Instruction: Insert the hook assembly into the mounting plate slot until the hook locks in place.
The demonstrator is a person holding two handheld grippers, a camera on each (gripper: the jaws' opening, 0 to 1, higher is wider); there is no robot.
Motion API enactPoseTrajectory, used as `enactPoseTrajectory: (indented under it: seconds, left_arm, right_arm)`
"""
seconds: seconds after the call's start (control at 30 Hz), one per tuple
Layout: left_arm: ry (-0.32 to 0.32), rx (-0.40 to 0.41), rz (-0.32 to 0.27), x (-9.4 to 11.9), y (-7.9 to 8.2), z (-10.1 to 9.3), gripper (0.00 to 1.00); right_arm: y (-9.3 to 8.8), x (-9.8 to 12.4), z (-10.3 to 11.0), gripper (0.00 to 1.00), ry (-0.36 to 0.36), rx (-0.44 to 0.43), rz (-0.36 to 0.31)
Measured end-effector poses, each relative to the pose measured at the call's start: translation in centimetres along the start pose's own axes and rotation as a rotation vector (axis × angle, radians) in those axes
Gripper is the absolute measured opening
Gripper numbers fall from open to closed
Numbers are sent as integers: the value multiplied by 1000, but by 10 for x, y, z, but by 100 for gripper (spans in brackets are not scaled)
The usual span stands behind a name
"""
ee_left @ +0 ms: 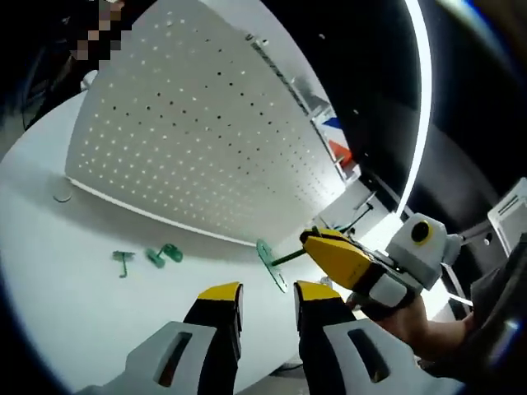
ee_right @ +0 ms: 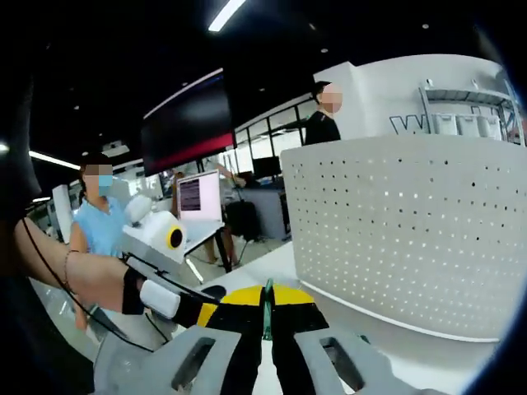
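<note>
the green hook assembly, a flat translucent disc on a thin stem, is held above the white tabletop by the right gripper, which enters the left gripper view from the right; its yellow-tipped fingers are closed on the stem. in the right gripper view the same green part stands edge-on, pinched between that gripper's two fingers, which are drawn together around it. the hook assembly lies just in front of the lower near edge of the white perforated mounting plate, which stands upright on the tabletop; whether the two touch cannot be told. in the right gripper view the mounting plate rises to the right of the held part. the left gripper rises from the near edge of its own view with its fingers parted and nothing between them. two more small green pieces lie on the tabletop to the left, near the plate's base. a person's hand grips the right gripper's handle. in the background of the right gripper view, people stand near a monitor.
</note>
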State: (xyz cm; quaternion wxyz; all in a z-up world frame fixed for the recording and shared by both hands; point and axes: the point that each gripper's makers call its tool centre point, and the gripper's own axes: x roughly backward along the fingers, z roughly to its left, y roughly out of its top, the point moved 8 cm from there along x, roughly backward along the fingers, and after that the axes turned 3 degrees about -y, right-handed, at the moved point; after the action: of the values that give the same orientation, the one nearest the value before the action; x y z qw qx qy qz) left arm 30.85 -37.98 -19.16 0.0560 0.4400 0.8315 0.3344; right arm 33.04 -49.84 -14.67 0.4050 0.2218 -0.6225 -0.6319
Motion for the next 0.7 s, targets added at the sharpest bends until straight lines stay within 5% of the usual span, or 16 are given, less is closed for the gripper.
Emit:
enactPoseTrajectory:
  seconds: [0.47,0.7]
  left_arm:
    - [-76,143,-43,1,2,-4,6]
    - [-100,200,-48,1,0,-4,6]
  right_arm:
    - [3,1,6,0,23,27,-21]
    - [3,3,8,0,34,37,-32]
